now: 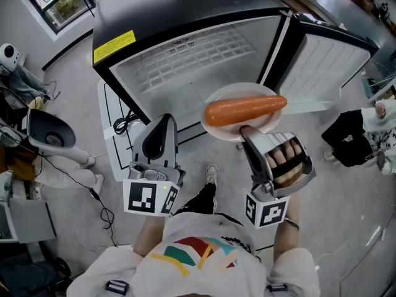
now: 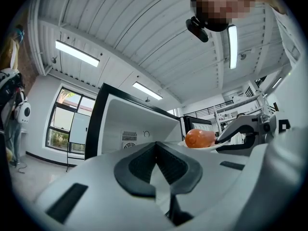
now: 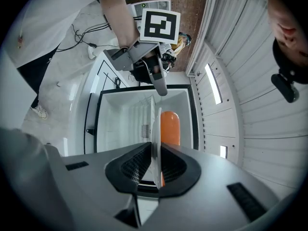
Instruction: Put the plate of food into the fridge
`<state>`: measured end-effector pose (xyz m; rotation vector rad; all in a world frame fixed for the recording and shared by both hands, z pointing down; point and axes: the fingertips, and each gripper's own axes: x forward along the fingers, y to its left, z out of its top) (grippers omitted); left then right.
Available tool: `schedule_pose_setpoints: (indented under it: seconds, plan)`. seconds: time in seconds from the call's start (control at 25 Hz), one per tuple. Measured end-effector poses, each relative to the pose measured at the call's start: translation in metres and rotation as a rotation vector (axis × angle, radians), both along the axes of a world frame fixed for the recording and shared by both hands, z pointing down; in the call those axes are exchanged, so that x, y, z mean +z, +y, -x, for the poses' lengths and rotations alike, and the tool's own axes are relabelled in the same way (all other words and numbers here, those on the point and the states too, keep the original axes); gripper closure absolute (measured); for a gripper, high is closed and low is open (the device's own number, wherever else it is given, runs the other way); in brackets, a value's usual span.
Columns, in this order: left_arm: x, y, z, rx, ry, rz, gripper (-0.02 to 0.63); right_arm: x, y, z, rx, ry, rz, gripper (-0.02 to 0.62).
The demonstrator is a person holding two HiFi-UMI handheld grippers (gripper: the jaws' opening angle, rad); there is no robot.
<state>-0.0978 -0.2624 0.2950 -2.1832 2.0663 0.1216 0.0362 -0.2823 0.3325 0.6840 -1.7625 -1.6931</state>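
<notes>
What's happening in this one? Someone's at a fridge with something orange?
A person stands before an open fridge, its door swung out to the right. The right gripper is clamped on the rim of a white plate carrying a long orange piece of food and holds it level in front of the opening, not yet set down inside. The left gripper is empty, jaws together, beside it.
</notes>
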Motion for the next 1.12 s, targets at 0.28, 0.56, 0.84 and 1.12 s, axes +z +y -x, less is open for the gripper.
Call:
schedule_pose_setpoints:
  seconds: [0.28, 0.56, 0.84, 1.12]
  plan:
    - [-0.001, -0.028, 0.004, -0.023, 0.01, -0.03, 0.6, -0.011, -0.028, 0.015, -0.043, -0.002, -0.039, 0.554]
    - [-0.011, -0.057, 0.014, -0.056, 0.02, -0.052, 0.6, -0.024, -0.071, 0.041, -0.102, -0.002, -0.062, 0.554]
    - [-0.016, -0.09, 0.033, -0.08, 0.039, -0.067, 0.6, -0.034, -0.113, 0.081, -0.183, -0.003, -0.08, 0.554]
    - [-0.026, -0.113, 0.043, -0.103, 0.025, -0.088, 0.6, -0.037, -0.147, 0.109, -0.238, -0.006, -0.092, 0.552]
